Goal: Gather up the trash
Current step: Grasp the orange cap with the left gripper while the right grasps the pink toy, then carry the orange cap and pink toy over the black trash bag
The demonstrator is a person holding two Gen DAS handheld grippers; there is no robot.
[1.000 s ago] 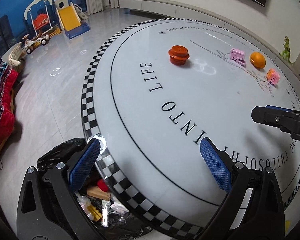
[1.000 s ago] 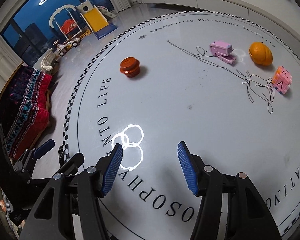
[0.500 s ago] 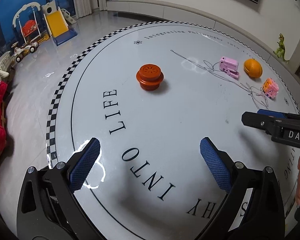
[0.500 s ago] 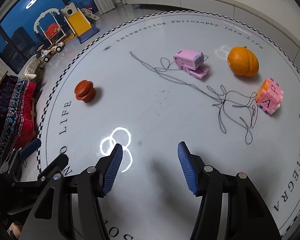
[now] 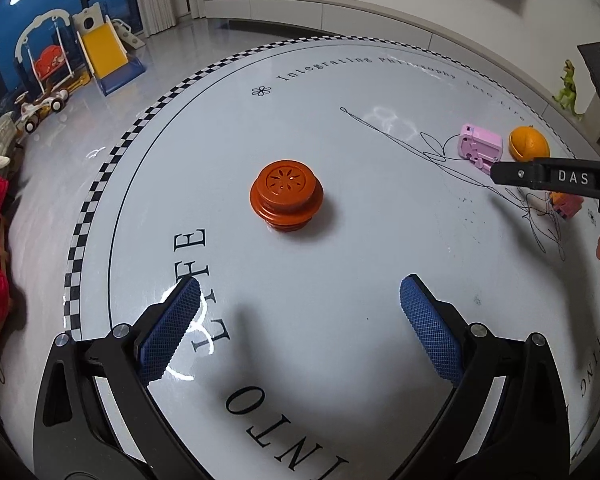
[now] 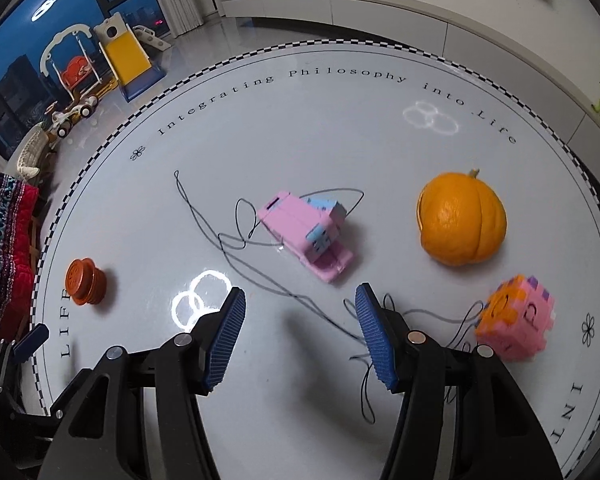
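While I hold both tongs over it, the round white table (image 5: 340,152) with its checkered rim and printed lettering fills nearly everything I see. My left gripper (image 5: 300,312) hangs above the word "LIFE" with its blue pads spread wide and nothing between them; my right gripper (image 6: 300,320) is likewise parted and empty, over a loose black string (image 6: 228,240) that trails across the tabletop. Beyond the right tongs lies the orange peel (image 6: 462,224), hollow-looking and split, well apart from the pads. Between it and the string sits a pink block toy (image 6: 304,232) with pale blue pieces, resting on the string's loops. Just beside my right finger is a pink-and-orange foam letter cube (image 6: 514,322), touching the string's tangled end. Straight ahead of the left tongs stands an orange-brown screw cap (image 5: 286,194), upright on its threaded neck, near the table's left side.
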